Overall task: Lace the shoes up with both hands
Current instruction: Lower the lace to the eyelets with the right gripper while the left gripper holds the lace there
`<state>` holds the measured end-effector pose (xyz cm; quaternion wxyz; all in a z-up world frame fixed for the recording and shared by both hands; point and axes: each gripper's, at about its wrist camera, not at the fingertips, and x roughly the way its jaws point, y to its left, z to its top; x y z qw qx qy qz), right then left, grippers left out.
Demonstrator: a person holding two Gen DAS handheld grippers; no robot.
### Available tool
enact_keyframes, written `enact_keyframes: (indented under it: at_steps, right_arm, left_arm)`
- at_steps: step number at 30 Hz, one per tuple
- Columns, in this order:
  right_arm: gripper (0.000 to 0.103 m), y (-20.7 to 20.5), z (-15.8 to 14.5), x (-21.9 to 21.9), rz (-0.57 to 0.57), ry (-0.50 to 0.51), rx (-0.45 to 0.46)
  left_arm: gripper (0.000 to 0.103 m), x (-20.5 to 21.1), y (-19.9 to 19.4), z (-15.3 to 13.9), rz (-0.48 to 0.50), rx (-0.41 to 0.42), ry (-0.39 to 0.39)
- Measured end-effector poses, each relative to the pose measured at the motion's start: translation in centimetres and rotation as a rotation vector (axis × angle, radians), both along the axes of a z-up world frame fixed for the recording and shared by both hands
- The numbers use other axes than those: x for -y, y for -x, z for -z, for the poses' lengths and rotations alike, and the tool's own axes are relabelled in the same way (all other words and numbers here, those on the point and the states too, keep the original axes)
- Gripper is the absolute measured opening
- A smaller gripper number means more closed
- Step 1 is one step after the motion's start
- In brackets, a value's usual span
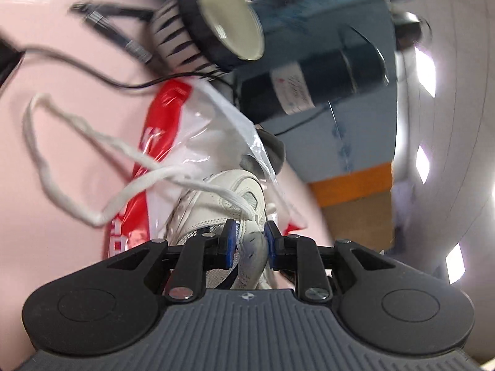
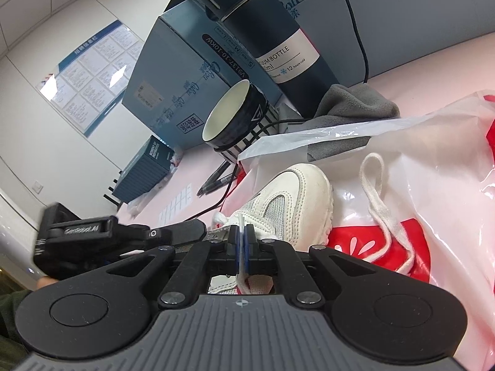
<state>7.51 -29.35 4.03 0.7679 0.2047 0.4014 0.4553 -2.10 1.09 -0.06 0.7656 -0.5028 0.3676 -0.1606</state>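
Observation:
A white sneaker (image 2: 294, 191) lies on a red and white plastic bag (image 2: 433, 204), toe pointing away. My left gripper (image 1: 250, 242) is rolled to one side. Its blue pads (image 1: 230, 241) press on a grey-white fold of the sneaker's upper (image 1: 252, 247). The white lace (image 1: 62, 154) runs from the sneaker in a long loose loop over the pink table. My right gripper (image 2: 242, 238) is shut on the thin stiff tip of the lace (image 2: 240, 221), which sticks up between the pads. Another loop of lace (image 2: 380, 204) rests on the bag. The left tool's black housing (image 2: 80, 232) sits close by.
Behind the sneaker stand a striped cup (image 2: 235, 117), a dark blue vacuum bottle (image 2: 278, 40) and stacked blue boxes (image 2: 173, 92). A grey cloth (image 2: 355, 102), a black cable (image 2: 216, 201) and pens (image 2: 213, 182) lie on the pink table (image 2: 185, 191).

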Motion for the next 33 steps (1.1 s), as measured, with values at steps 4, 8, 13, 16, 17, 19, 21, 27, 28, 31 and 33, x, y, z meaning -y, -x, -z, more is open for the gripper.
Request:
enact_keyframes:
  at_steps: [4, 8, 13, 16, 17, 19, 21, 27, 28, 31, 33]
  right_arm:
    - [0.002, 0.1, 0.1, 0.1, -0.001, -0.016, -0.007]
    - [0.002, 0.3, 0.0, -0.1, -0.017, -0.016, -0.002]
    - [0.002, 0.5, -0.1, -0.1, -0.022, -0.018, -0.001]
    - [0.002, 0.4, 0.0, -0.2, -0.024, -0.015, -0.001]
    - [0.002, 0.4, 0.0, -0.2, -0.023, -0.014, -0.001]
    - [0.002, 0.4, 0.0, -0.2, -0.023, -0.012, -0.002]
    - [0.002, 0.4, 0.1, -0.1, -0.021, -0.015, -0.005]
    - [0.002, 0.6, -0.2, 0.0, -0.013, -0.021, 0.015]
    - [0.003, 0.7, -0.5, 0.0, -0.012, -0.016, 0.034]
    - [0.004, 1.3, -1.4, -0.1, -0.025, 0.020, 0.107]
    - [0.004, 1.7, -2.0, -0.2, -0.045, 0.050, 0.154]
  left_arm:
    - [0.018, 0.2, -0.1, 0.0, -0.017, -0.019, 0.016]
    - [0.019, -0.3, -0.4, 0.7, -0.050, -0.067, 0.084]
    - [0.026, 0.7, -0.7, -1.8, 0.046, 0.020, -0.115]
    - [0.036, 2.3, -0.3, -4.0, 0.146, 0.122, -0.330]
    - [0.040, 2.9, 0.0, -4.7, 0.181, 0.162, -0.411]
    - [0.042, 4.1, 0.9, -5.8, 0.226, 0.230, -0.563]
    - [0.042, 5.0, 1.7, -6.4, 0.237, 0.288, -0.679]
    - [0.013, 6.3, 2.8, -6.5, 0.279, 0.388, -0.818]
    - [0.012, 6.1, 2.5, -6.3, 0.274, 0.373, -0.789]
    - [0.012, 4.4, 2.0, -5.5, 0.207, 0.299, -0.636]
    - [0.012, 3.1, 1.6, -4.6, 0.157, 0.236, -0.505]
